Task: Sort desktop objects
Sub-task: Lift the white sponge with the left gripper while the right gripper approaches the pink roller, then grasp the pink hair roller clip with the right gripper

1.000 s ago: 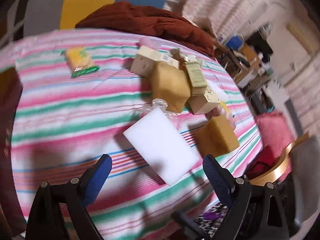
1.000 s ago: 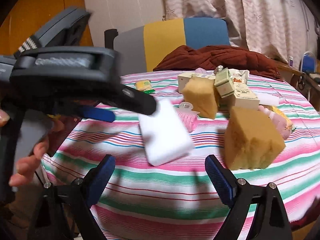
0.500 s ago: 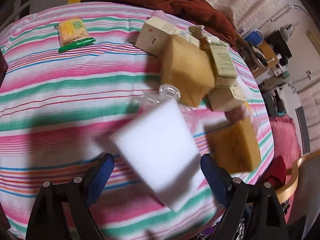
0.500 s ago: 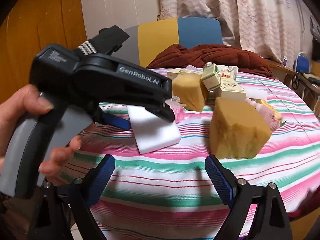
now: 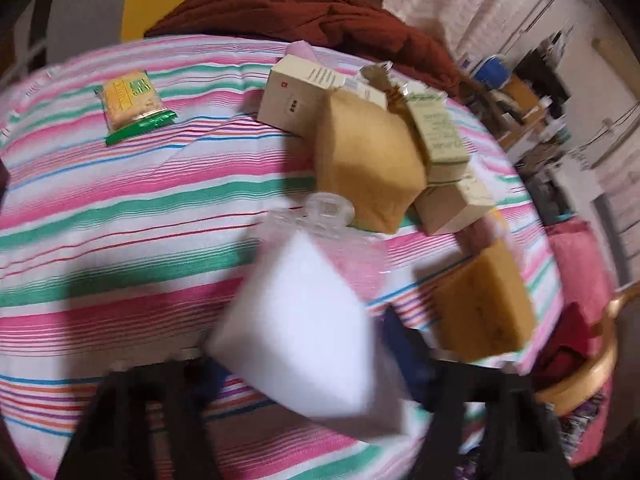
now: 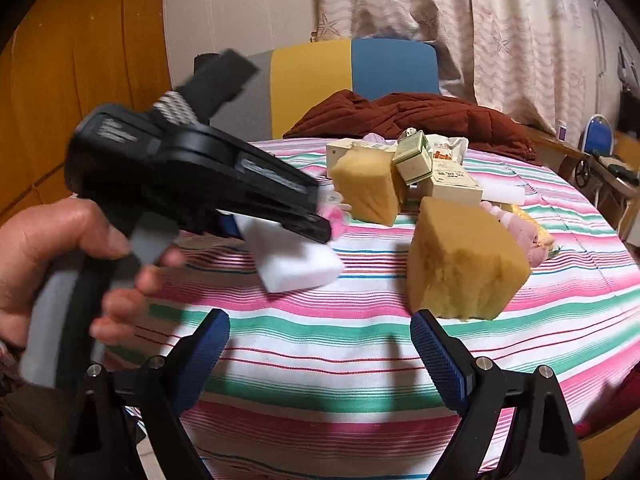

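White foam block (image 5: 304, 332): held between the fingers of the left gripper (image 5: 308, 364), near the front of the striped tablecloth (image 5: 120, 216). The left wrist view is blurred, so whether the block is lifted clear of the cloth or resting on it cannot be told; the right wrist view shows it (image 6: 292, 256) slanting from under the black gripper body.

Task status: sorting is incomplete, as judged from the layout. Two tan sponges (image 5: 368, 164) (image 5: 484, 304) stand apart. Cream cartons (image 5: 304, 100) and a green-printed box (image 5: 436, 128) are heaped around the farther sponge. A clear plastic packet (image 5: 328, 208) lies just behind the block. A yellow snack packet (image 5: 128, 100) lies alone at the far left. No bin or sorted group is visible.

Pose: a hand (image 6: 60, 248) grips the left tool's handle, tool pitched downward over the table. The right gripper (image 6: 320, 356) hovers low at the near table edge, fingers wide apart and holding nothing, pointed toward the nearer sponge (image 6: 464, 264).
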A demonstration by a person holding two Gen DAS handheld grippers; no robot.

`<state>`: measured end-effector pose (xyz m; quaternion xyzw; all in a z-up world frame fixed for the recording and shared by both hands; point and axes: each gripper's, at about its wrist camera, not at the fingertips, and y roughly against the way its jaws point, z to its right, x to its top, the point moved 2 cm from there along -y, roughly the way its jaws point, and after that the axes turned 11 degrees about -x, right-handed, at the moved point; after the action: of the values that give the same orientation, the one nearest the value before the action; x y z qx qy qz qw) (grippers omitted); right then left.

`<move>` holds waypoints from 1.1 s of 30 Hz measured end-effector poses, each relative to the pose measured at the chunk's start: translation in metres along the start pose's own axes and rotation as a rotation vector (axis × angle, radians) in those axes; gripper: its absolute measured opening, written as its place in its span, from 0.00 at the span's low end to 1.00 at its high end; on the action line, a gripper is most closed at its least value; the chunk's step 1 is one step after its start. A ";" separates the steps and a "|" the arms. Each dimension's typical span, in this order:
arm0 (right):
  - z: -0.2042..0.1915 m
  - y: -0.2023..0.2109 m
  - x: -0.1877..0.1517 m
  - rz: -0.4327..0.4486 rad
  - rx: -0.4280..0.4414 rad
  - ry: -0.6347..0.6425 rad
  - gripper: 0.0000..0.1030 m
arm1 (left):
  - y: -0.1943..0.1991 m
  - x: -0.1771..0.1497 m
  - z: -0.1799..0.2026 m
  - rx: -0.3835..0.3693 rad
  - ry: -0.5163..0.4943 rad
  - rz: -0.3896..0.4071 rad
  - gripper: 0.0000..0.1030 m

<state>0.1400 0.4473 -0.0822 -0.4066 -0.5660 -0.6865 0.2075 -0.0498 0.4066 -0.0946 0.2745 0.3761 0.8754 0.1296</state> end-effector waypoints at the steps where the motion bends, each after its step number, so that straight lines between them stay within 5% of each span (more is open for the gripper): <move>1: 0.000 -0.001 0.000 -0.001 0.004 -0.005 0.90 | 0.001 0.000 -0.005 -0.067 0.029 -0.011 0.37; 14: -0.016 -0.016 0.025 0.007 0.051 -0.066 0.90 | 0.041 -0.021 -0.032 -0.213 0.072 -0.016 0.24; 23: -0.030 -0.040 0.049 -0.006 0.044 -0.116 0.89 | 0.077 -0.038 -0.065 -0.158 0.086 0.041 0.24; 27: -0.042 -0.070 0.066 -0.054 0.017 -0.099 0.75 | 0.087 -0.042 -0.076 -0.139 0.089 0.067 0.24; 33: -0.057 -0.100 0.075 -0.118 -0.028 -0.113 0.75 | 0.103 -0.041 -0.080 -0.037 0.023 0.117 0.24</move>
<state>0.0036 0.4334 -0.0851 -0.4136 -0.5900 -0.6814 0.1287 -0.0647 0.2713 -0.0808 0.2838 0.3446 0.8913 0.0788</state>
